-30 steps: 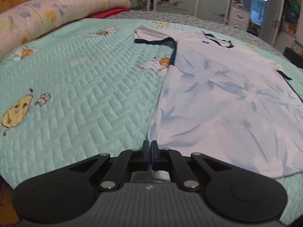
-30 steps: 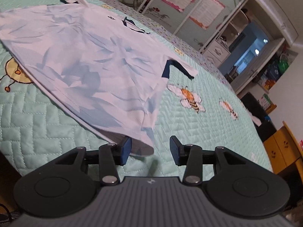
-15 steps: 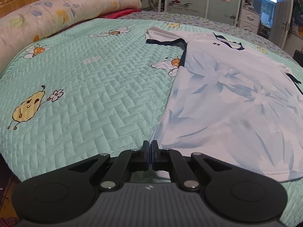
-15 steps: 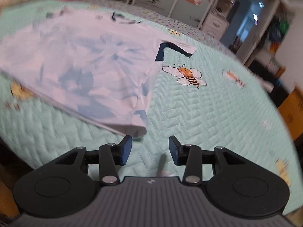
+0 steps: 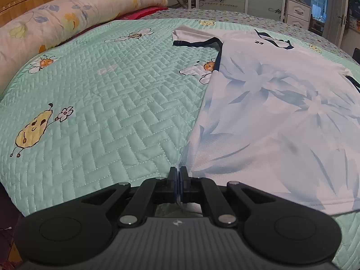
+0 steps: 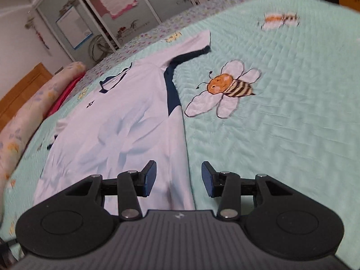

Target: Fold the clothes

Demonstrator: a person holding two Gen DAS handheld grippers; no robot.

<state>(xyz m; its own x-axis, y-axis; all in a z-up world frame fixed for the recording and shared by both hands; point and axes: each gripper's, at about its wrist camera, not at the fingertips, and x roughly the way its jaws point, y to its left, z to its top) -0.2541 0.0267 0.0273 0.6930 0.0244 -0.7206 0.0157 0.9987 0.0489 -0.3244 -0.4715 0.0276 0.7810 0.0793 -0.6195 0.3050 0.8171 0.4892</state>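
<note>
We see our left gripper (image 5: 179, 175) as a matte black body with a ribbed grey top plate carrying a small white diamond mark. Two broad rounded lobes flank it, each with a shallow circular recess. Angled black link arms run forward from silver round screws to two dark blue pads. Our right gripper (image 6: 178, 175) has the same build: ribbed grey plate, same small mark, twin lobes with circular recesses, silver screws at the link joints, and blue-faced rectangular fingers (image 6: 149, 177).

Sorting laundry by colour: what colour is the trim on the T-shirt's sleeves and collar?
Dark navy trim on the white T-shirt, clearest in the right wrist view.
</note>
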